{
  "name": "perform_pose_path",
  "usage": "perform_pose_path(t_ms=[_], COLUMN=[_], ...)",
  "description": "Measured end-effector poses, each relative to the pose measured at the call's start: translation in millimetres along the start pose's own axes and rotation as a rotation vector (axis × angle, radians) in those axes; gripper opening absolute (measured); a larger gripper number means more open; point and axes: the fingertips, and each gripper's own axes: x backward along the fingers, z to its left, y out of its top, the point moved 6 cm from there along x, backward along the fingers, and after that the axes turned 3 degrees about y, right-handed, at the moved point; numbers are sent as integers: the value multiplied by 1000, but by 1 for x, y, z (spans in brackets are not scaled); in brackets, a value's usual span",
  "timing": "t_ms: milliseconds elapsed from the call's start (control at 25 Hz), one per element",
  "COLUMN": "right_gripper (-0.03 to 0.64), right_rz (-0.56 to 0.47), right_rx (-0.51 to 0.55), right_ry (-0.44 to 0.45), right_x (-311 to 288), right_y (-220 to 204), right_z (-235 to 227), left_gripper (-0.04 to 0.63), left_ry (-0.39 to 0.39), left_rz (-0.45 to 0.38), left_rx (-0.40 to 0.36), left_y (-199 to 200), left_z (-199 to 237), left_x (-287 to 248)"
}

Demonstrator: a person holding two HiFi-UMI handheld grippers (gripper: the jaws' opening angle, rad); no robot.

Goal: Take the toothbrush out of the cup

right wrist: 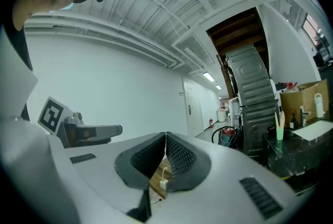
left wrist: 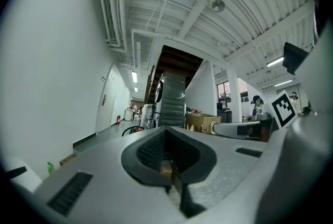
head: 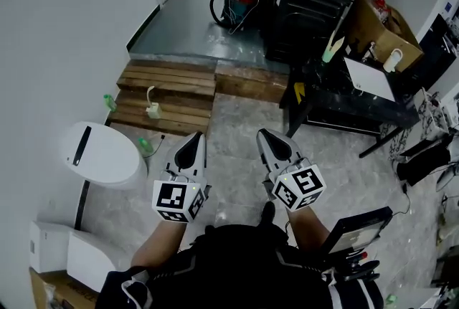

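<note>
A small green cup (head: 328, 54) stands on the near corner of a black table (head: 358, 105) at the right, with pale toothbrushes (head: 340, 29) sticking up out of it. The right gripper view shows the same cup (right wrist: 279, 133) and toothbrushes (right wrist: 278, 118) far off at the right. My left gripper (head: 193, 137) and right gripper (head: 267, 134) are held side by side over the tiled floor and point forward, well short of the table. Both are shut with nothing between the jaws. In their own views the closed tips of the left gripper (left wrist: 165, 130) and the right gripper (right wrist: 165, 135) meet.
A white toilet (head: 100, 153) stands at the left, with a green bottle (head: 145, 146) beside it. Ahead are wooden pallet steps (head: 168, 91) with a white plug (head: 153, 111) on them. A vacuum cleaner (head: 240, 3) stands on the raised floor. An open cardboard box (head: 380, 34) sits on the table.
</note>
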Motion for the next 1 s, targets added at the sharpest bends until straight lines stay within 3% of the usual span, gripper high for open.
perform_pose_path(t_ms=[200, 640, 1000], right_gripper=[23, 23, 23], right_rz=[-19, -35, -33], right_rx=[-1, -4, 19], right_ry=[15, 11, 53], right_x=[2, 8, 9], right_y=[4, 31, 43], right_z=[-34, -161, -224], left_gripper=[0, 0, 0], left_ry=[1, 44, 89], left_rz=[-10, -36, -6], left_rx=[16, 38, -12], left_y=[-4, 2, 3], left_z=[-18, -78, -116], left_x=[-32, -130, -190])
